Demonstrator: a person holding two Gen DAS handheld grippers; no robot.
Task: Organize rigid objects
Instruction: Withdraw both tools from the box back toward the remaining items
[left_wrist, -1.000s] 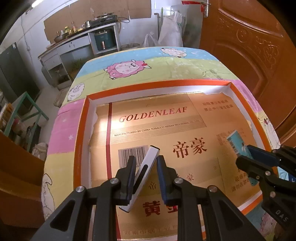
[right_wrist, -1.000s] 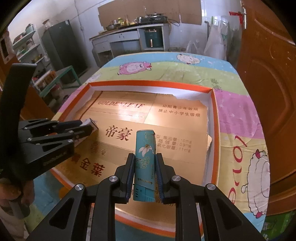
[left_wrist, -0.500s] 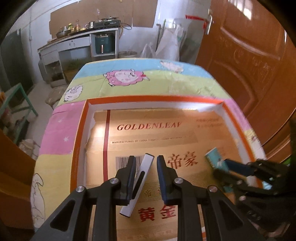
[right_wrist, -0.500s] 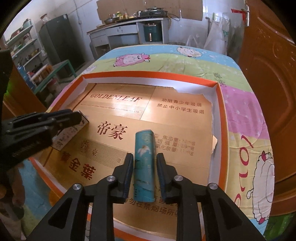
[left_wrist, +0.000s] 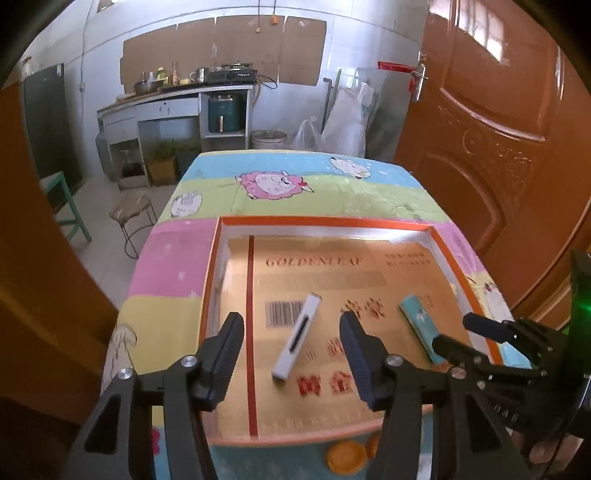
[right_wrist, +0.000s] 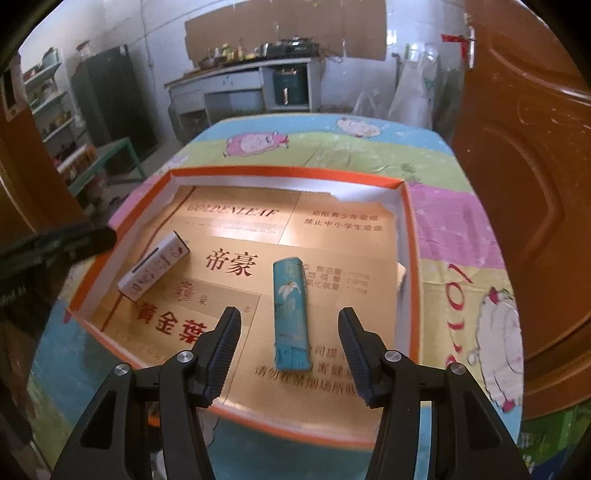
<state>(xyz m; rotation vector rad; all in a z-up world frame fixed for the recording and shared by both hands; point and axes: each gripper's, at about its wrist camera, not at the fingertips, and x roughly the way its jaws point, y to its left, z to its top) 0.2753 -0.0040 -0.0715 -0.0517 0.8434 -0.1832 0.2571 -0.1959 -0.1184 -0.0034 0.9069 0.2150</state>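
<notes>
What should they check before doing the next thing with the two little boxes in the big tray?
1. White box lying flat on the tray floor: ok.
2. Teal box lying flat in the tray: ok.
3. Left tool let go, pads off the white box, jaws opening: ok.
4. Right tool clear of the teal box, jaws opening: ok.
5. Boxes apart, not touching: ok.
6. More things waiting, like the orange discs near the tray: cannot tell.

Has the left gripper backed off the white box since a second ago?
Yes. The left gripper, jaws opening, has pulled back; the white box lies free beside the barcode.
</notes>
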